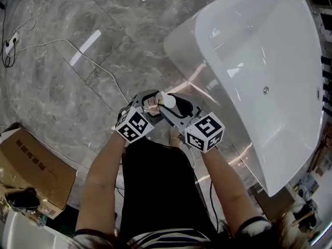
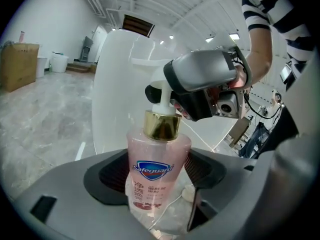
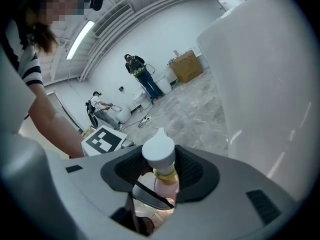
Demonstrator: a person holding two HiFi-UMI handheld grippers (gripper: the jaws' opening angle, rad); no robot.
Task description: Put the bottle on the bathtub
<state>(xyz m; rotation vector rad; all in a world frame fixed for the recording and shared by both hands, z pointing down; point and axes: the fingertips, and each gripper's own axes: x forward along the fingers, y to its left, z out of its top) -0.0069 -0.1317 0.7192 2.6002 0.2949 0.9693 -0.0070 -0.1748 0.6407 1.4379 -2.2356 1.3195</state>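
the pink bottle [image 2: 153, 176] is clamped at body by left gripper [image 2: 155, 166] jaws and at pump head [image 3: 158, 151] by right gripper [image 3: 160, 170] jaws, just beside the bathtub [image 1: 249, 40].

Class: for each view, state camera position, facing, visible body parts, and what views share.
Head view: on the head, facing down at left gripper, right gripper, forearms, bathtub.
Left gripper view: on that gripper, facing bottle, right gripper; striped sleeve shows.
Right gripper view: on that gripper, facing the bottle's pump; forearm shows.
Shared: bottle.
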